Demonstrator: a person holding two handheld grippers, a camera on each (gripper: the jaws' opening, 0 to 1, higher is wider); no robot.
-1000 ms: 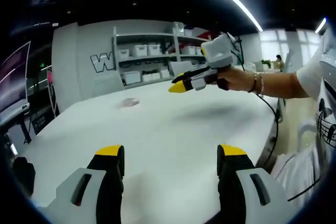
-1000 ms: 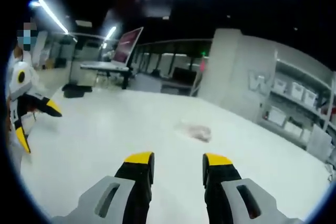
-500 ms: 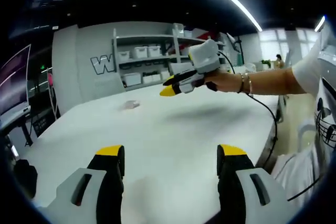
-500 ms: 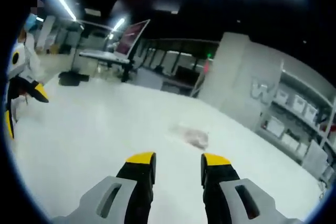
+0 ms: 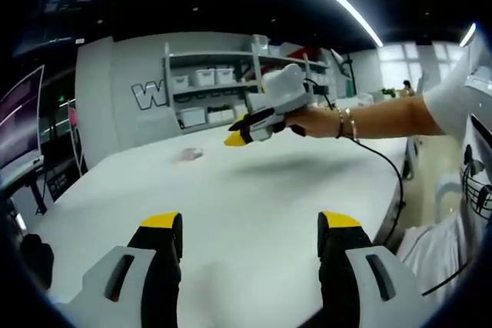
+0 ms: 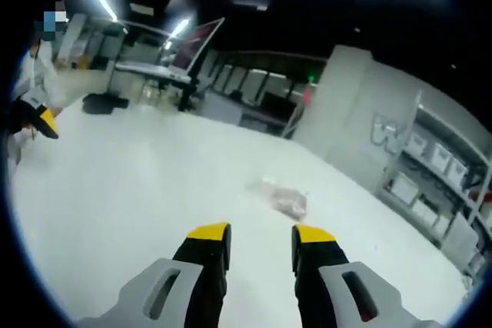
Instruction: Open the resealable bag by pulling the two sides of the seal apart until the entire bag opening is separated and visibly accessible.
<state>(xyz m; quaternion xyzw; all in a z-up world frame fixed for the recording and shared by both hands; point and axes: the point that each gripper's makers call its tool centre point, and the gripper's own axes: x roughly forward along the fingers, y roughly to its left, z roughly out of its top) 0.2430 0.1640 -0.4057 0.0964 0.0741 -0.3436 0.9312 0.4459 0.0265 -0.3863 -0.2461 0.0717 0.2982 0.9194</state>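
Observation:
A small clear resealable bag [image 6: 283,197] with something pinkish inside lies flat on the white table [image 6: 123,190]; in the left gripper view the bag [image 5: 191,154] is far off near the table's back edge. My right gripper [image 6: 257,234] hovers above the table short of the bag, jaws open, nothing between them. The same right gripper [image 5: 237,133], held by a hand, hangs in the air right of the bag in the left gripper view. My left gripper [image 5: 250,222] stands open over the near part of the table, nothing in it.
Shelving [image 5: 223,90] with white bins stands behind the table against a grey wall. A cable [image 5: 388,190] trails from the right gripper over the table's right edge. Desks and a monitor [image 6: 196,48] stand beyond the far side. A person's white shirt [image 5: 473,167] is at the right.
The right gripper has moved leftward and forward toward the bag, which now looks larger and nearer in its view. The left gripper has stayed put.

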